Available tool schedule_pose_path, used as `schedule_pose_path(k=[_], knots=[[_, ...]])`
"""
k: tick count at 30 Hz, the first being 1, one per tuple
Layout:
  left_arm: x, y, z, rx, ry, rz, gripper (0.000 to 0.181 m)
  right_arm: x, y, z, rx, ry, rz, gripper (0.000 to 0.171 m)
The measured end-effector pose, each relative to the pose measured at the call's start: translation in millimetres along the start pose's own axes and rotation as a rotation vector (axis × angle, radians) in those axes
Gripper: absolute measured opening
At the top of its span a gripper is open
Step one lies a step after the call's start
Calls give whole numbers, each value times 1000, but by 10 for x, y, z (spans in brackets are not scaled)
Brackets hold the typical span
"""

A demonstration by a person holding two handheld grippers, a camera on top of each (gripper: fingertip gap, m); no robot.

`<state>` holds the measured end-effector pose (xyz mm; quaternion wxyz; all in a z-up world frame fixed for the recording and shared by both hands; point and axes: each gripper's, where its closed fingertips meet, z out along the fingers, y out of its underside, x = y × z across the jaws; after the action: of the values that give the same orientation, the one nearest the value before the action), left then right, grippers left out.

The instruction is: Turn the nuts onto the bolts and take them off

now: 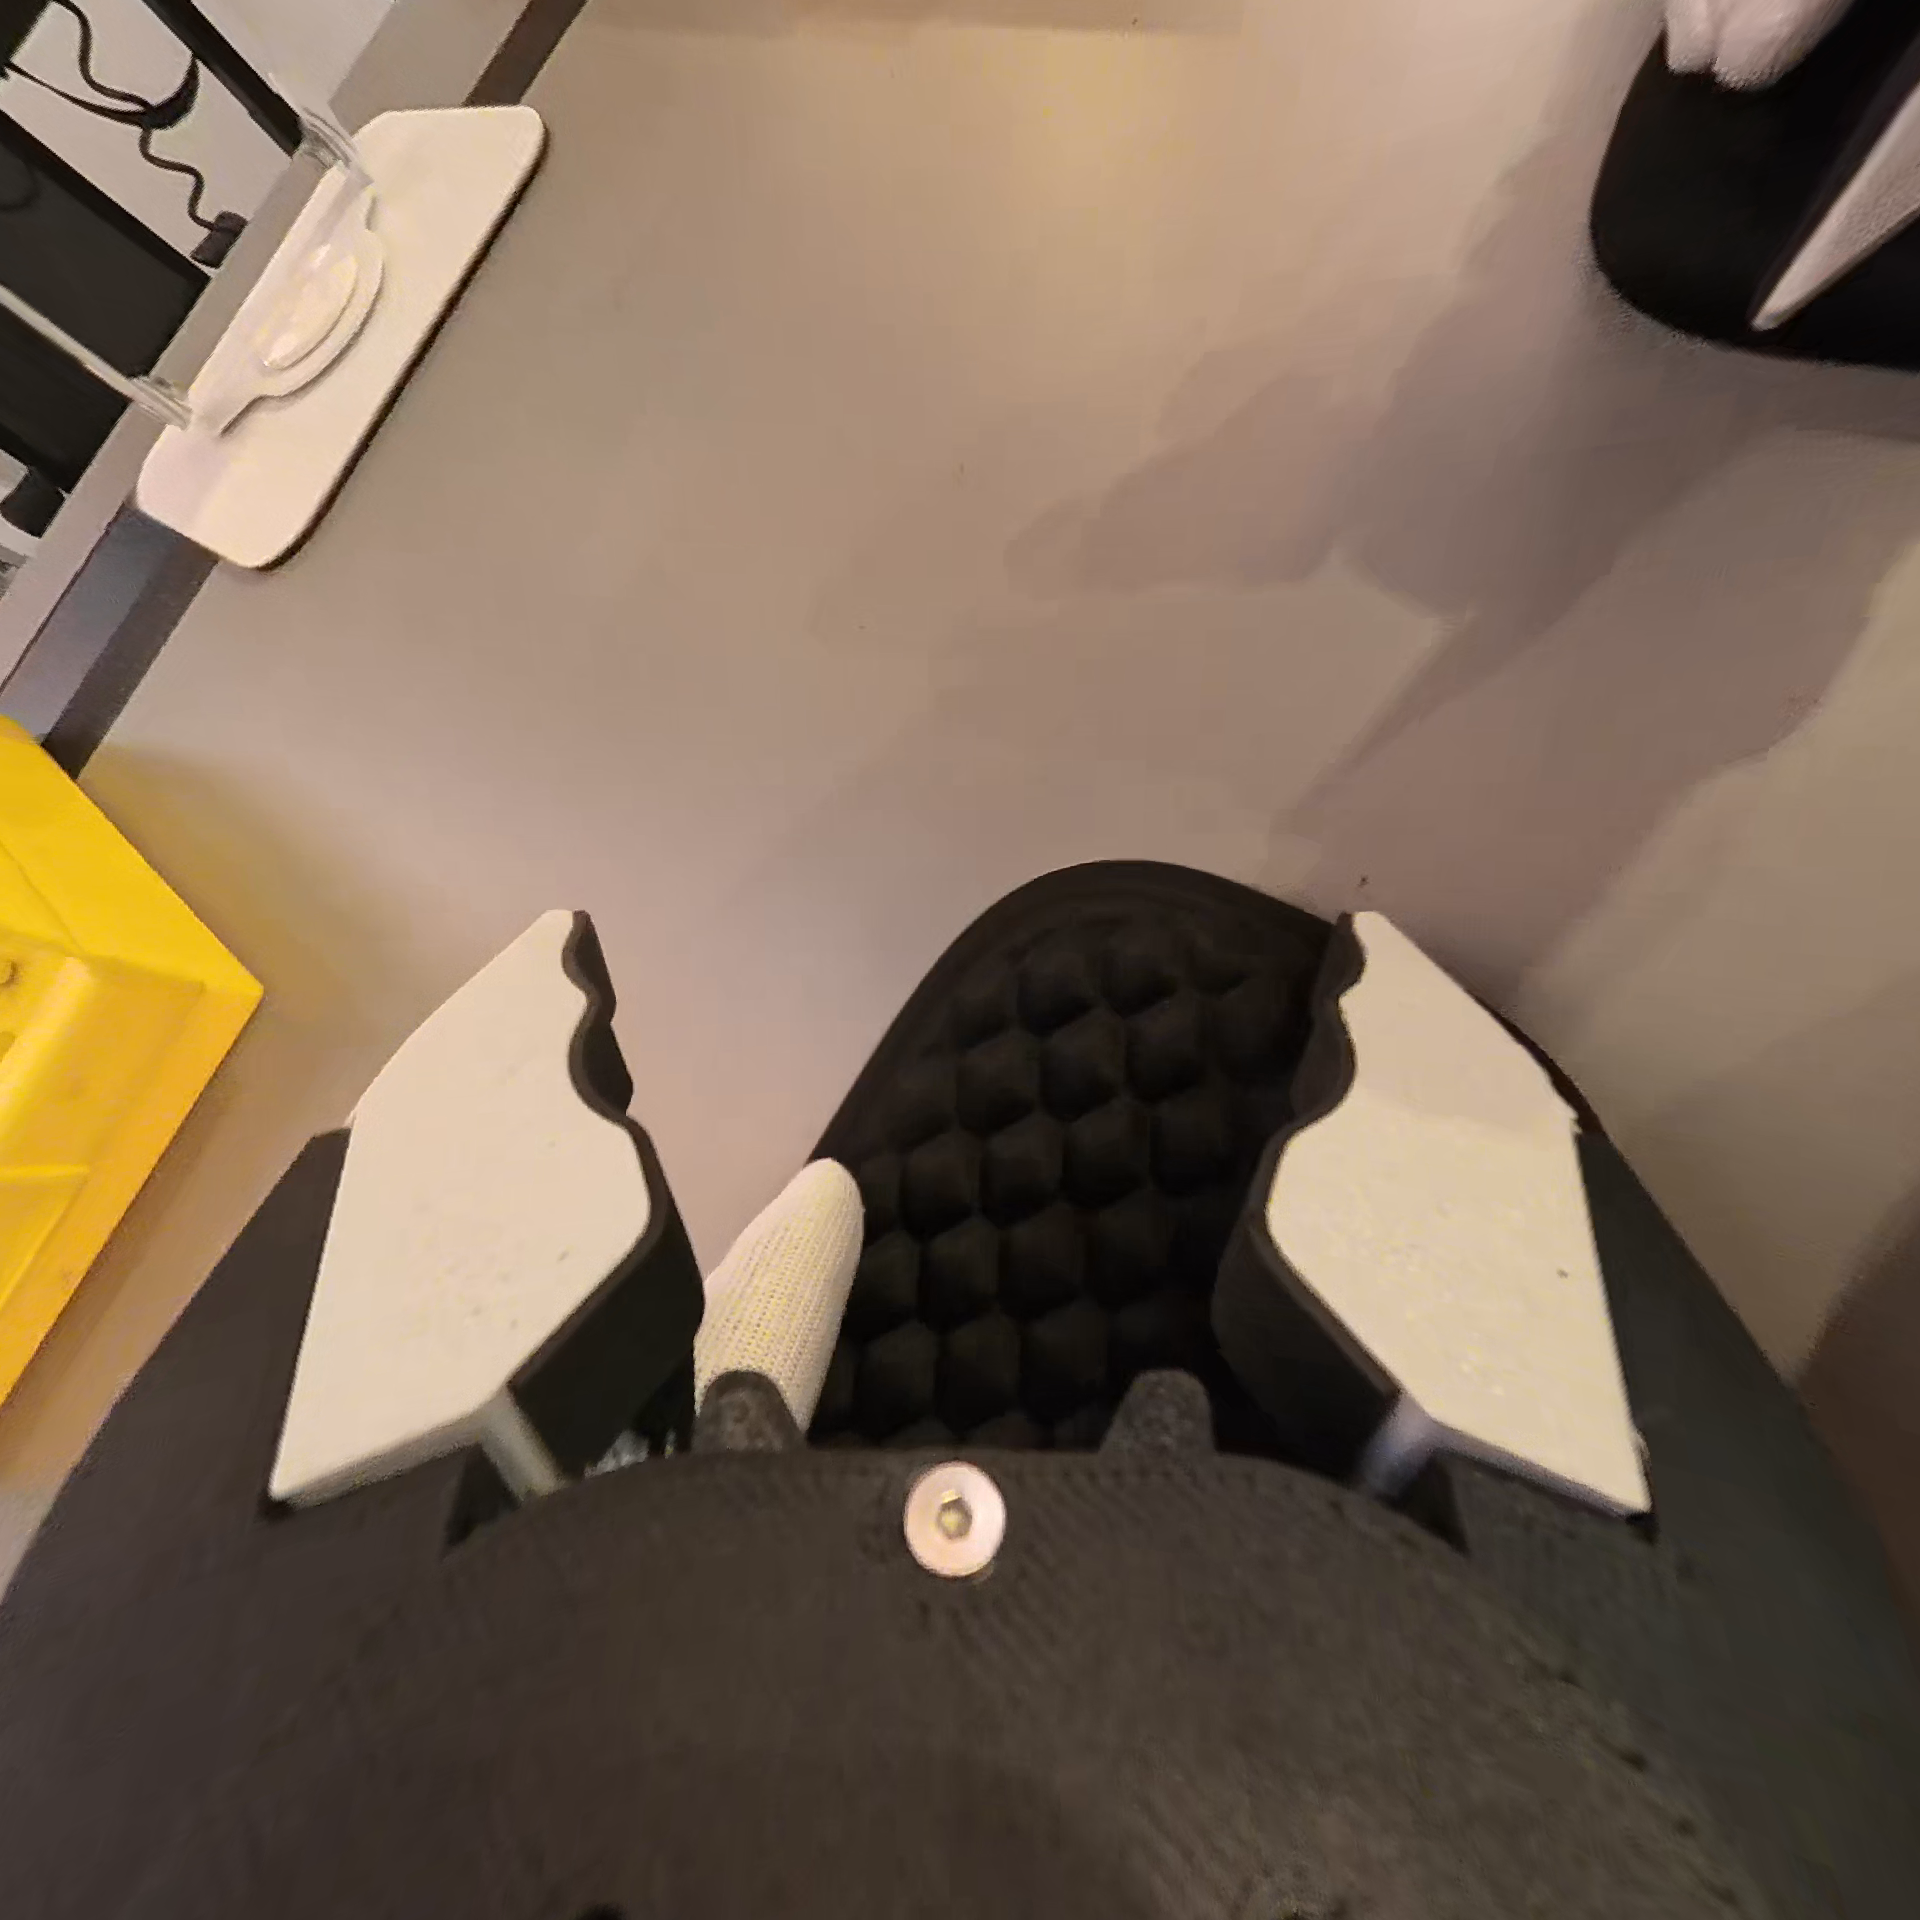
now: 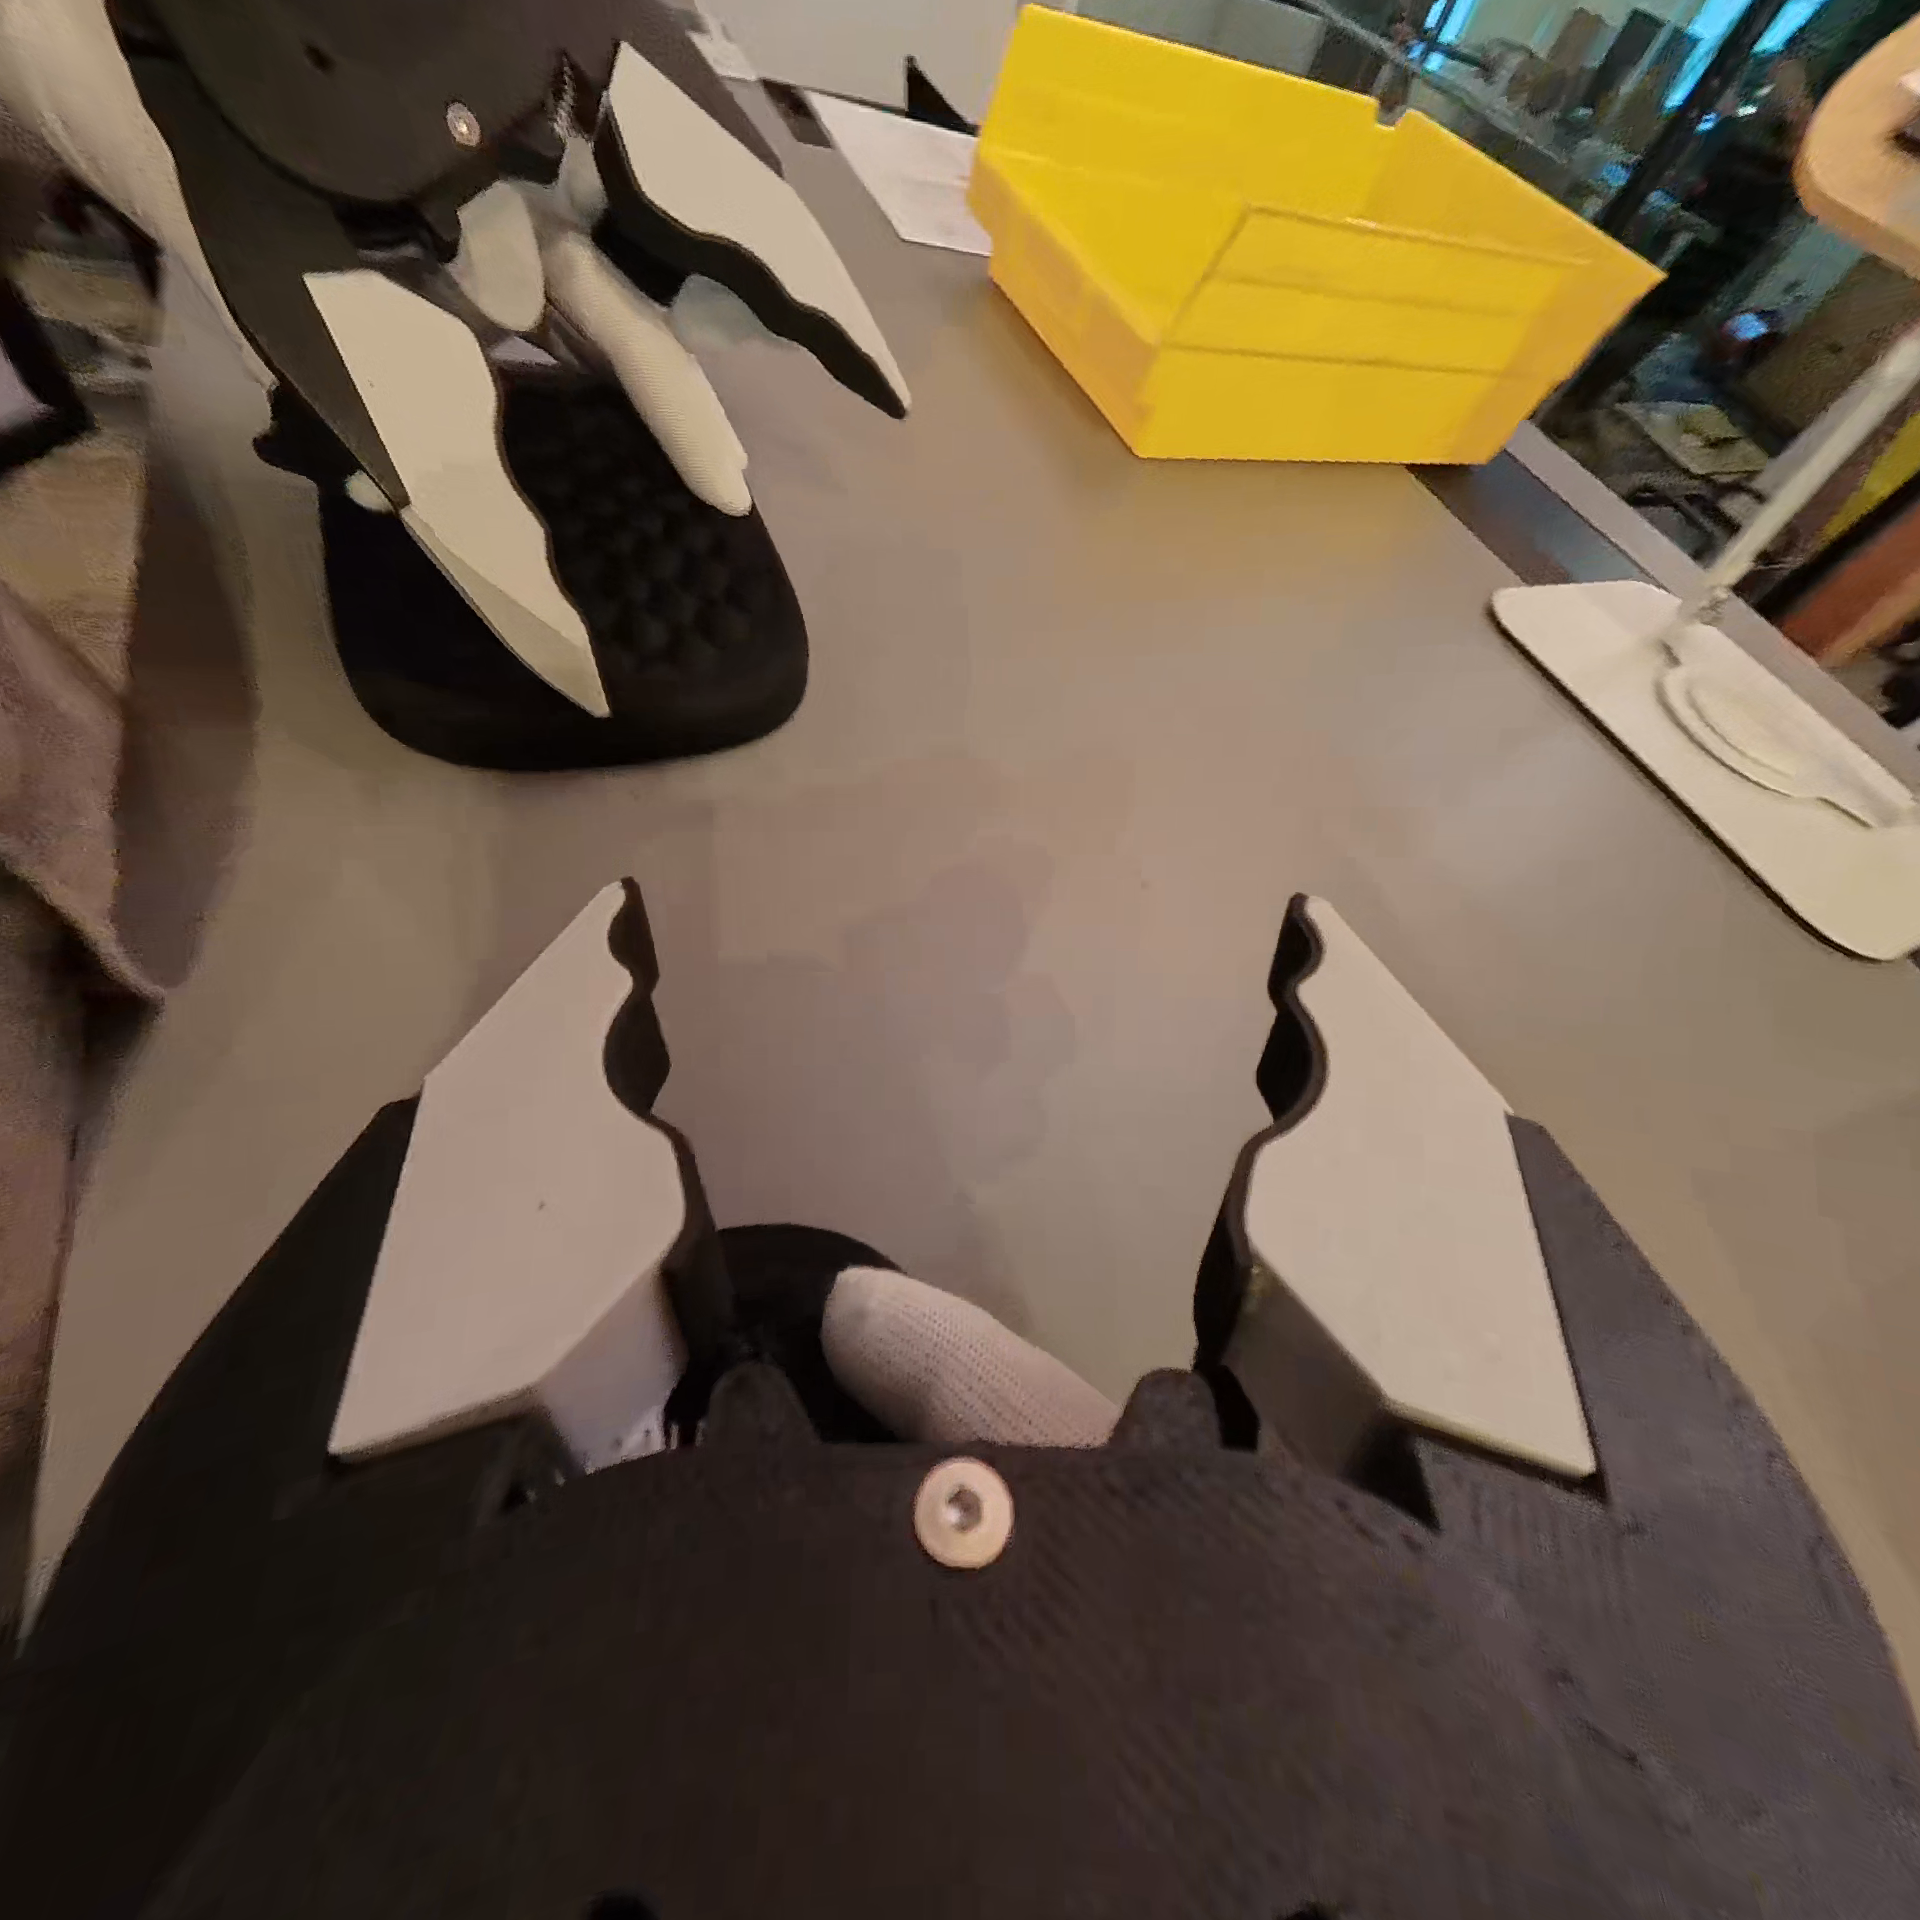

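Grey table [image 2: 1039, 727]: both claws [image 1: 966, 935] [image 2: 961, 914] open, no legible writing.

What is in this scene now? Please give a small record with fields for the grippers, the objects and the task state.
left gripper: open, empty, above a black honeycomb pad
right gripper: open, empty, above the grey table
yellow bin: at the table's far side, contents not visible
white lamp base: near the table edge
nuts and bolts: none visible
task state: nothing grasped yet
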<state>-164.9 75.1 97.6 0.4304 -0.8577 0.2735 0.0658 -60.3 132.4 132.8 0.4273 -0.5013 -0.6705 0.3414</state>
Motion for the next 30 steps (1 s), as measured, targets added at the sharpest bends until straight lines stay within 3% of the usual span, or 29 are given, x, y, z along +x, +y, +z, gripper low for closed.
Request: schedule_pose_path(k=[4,7,13,15,19,22,26,30], knots=[[-273,-156,-151,90,-59,-58,128,571,-611,-141,209,124,26,108],[-939,-481,-334,195,-243,-97,125,1209,-1258,-323,362,238,46,108],[-2274,-1468,-617,493,-552,-181,121,2369,-2449,-758,726,437,166,103],[-2747,-1735,-906,704,-753,-159,110,2648,-2664,-882,893,446,261,98],[-3473,-1786,-1118,957,-789,-470,107,3004,-2688,-941,1094,473,371,91],[-3495,-1802,-1019,1084,-882,-517,99,3130,-2461,-858,1148,492,391,88],[-3238,-1823,-376,991,-918,-403,94,3205,-2209,-655,1101,493,359,86],[-3326,-1618,-215,876,-996,-311,91,3192,-2112,-379,977,497,276,85]])
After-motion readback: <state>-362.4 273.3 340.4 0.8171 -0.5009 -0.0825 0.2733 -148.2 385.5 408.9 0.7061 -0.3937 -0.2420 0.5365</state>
